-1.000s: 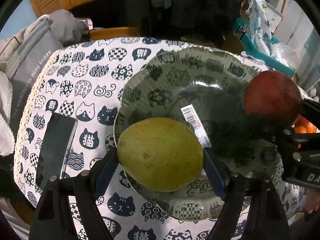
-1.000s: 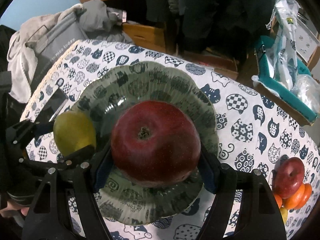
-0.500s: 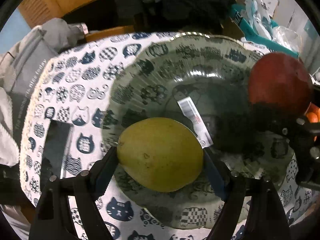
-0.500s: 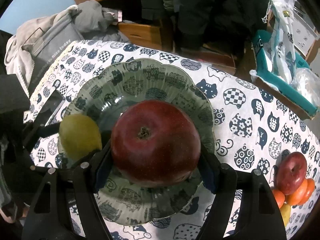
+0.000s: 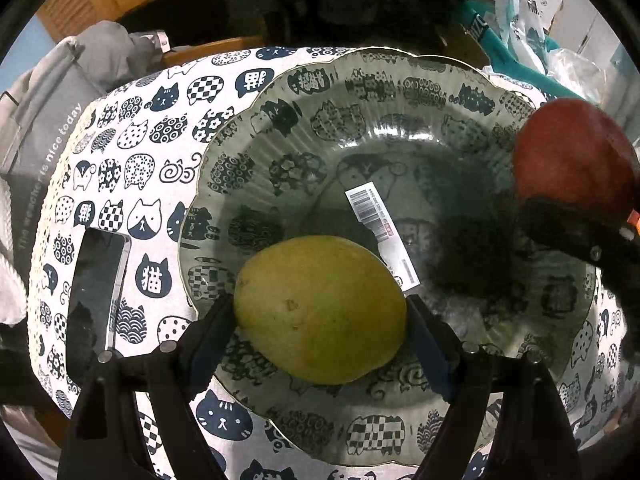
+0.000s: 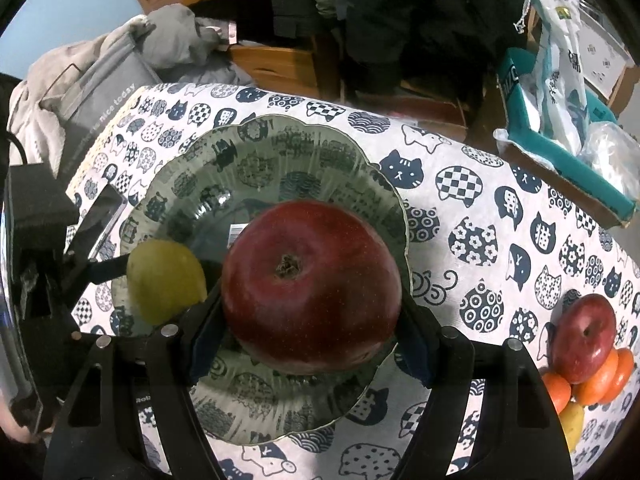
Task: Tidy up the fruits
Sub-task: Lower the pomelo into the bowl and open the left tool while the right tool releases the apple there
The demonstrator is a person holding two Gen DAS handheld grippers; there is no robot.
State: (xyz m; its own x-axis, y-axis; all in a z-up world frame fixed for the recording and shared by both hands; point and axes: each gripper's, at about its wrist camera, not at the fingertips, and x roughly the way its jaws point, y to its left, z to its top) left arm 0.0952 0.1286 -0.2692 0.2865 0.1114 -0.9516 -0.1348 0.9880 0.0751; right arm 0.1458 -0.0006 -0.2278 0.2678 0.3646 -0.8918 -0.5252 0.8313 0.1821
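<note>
A yellow-green pear sits between the blue pads of my left gripper, which is shut on it over the near part of a scalloped green glass plate. My right gripper is shut on a large dark red apple, held over the same plate. In the left wrist view the red apple shows at the right edge with the right gripper's black body under it. In the right wrist view the pear hangs at the left in the other gripper.
A barcode sticker lies in the plate's middle. A dark phone rests on the cat-print tablecloth left of the plate. Another red apple and oranges lie at the right. A grey bag and a teal box stand beyond the table.
The left wrist view has drawn closer to the plate, which now fills more of it. Both fruits stay gripped; the right wrist view has barely shifted.
</note>
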